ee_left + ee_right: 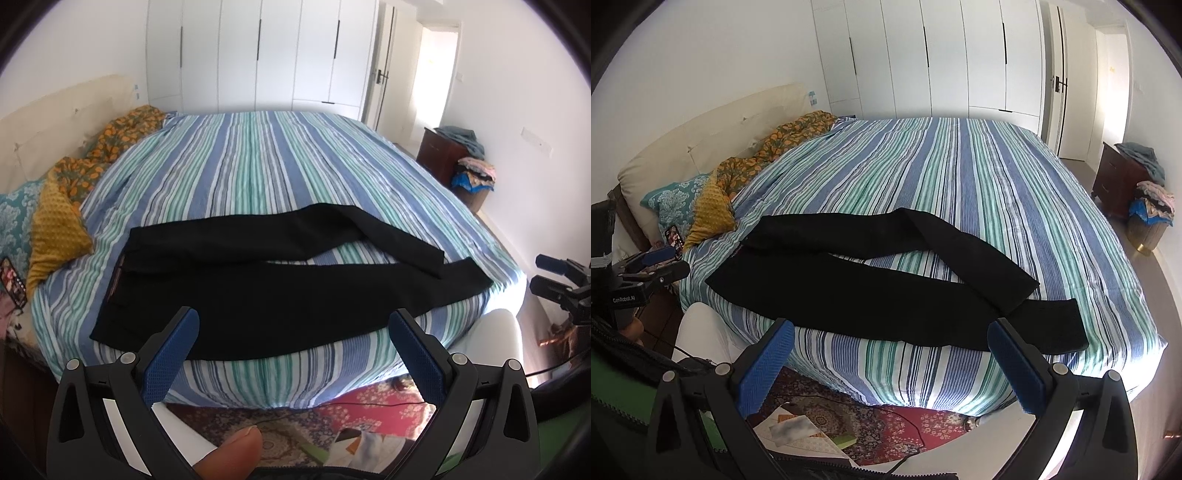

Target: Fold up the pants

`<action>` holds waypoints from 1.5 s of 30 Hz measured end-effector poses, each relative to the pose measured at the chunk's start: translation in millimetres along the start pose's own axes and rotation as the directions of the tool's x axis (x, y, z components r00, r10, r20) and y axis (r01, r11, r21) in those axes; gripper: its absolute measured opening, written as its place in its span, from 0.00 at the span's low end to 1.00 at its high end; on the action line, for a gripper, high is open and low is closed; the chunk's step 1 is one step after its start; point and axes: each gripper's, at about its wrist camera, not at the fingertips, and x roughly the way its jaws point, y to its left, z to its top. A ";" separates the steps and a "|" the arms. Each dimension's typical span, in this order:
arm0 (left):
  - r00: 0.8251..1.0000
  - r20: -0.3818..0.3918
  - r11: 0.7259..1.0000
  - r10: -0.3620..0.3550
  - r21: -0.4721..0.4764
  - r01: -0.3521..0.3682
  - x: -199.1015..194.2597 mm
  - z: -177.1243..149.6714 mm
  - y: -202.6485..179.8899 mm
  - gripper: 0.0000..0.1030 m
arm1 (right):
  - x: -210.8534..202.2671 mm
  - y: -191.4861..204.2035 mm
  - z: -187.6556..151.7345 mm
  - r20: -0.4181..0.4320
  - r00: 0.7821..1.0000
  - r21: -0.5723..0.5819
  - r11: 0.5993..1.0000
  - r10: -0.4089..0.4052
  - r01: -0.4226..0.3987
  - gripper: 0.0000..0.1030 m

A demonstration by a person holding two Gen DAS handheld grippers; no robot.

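Observation:
Black pants (pixel 258 291) lie flat along the near edge of the striped bed (pixel 258 166), waistband to the left, legs running right. The far leg bends and crosses over the near leg's cuff end. They also show in the right wrist view (pixel 871 291). My left gripper (pixel 295 328) is open and empty, held above the bed's near edge in front of the pants' seat. My right gripper (pixel 890 338) is open and empty, held before the near leg toward the cuffs. The right gripper also shows at the right edge of the left wrist view (pixel 546 275), and the left gripper at the left edge of the right wrist view (pixel 670 260).
Pillows and a flowered blanket (pixel 107 155) lie at the headboard on the left, with a phone (pixel 13 282) near them. White wardrobes (pixel 258 51) stand behind the bed. A dark nightstand (pixel 439 155) and a clothes basket (pixel 474 184) stand at the right. A patterned rug (pixel 332 417) with papers lies below.

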 end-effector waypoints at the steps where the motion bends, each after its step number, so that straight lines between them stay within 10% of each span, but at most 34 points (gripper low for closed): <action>1: 1.000 -0.001 1.000 -0.001 -0.001 0.001 0.0 -0.6 0.1 0.99 | 0.6 -0.1 -0.5 -0.006 1.000 0.003 1.000 0.000 0.000 1.00; 31: 1.000 -0.007 0.999 0.027 0.025 -0.027 4.6 -3.7 -2.9 0.99 | 9.5 3.8 -6.3 -0.032 0.999 0.017 1.000 -0.004 0.004 1.00; 45: 0.998 -0.021 0.998 0.056 0.024 -0.055 11.4 -4.2 -0.6 0.99 | 17.6 8.1 -3.0 -0.079 0.985 -0.025 0.988 -0.153 0.151 1.00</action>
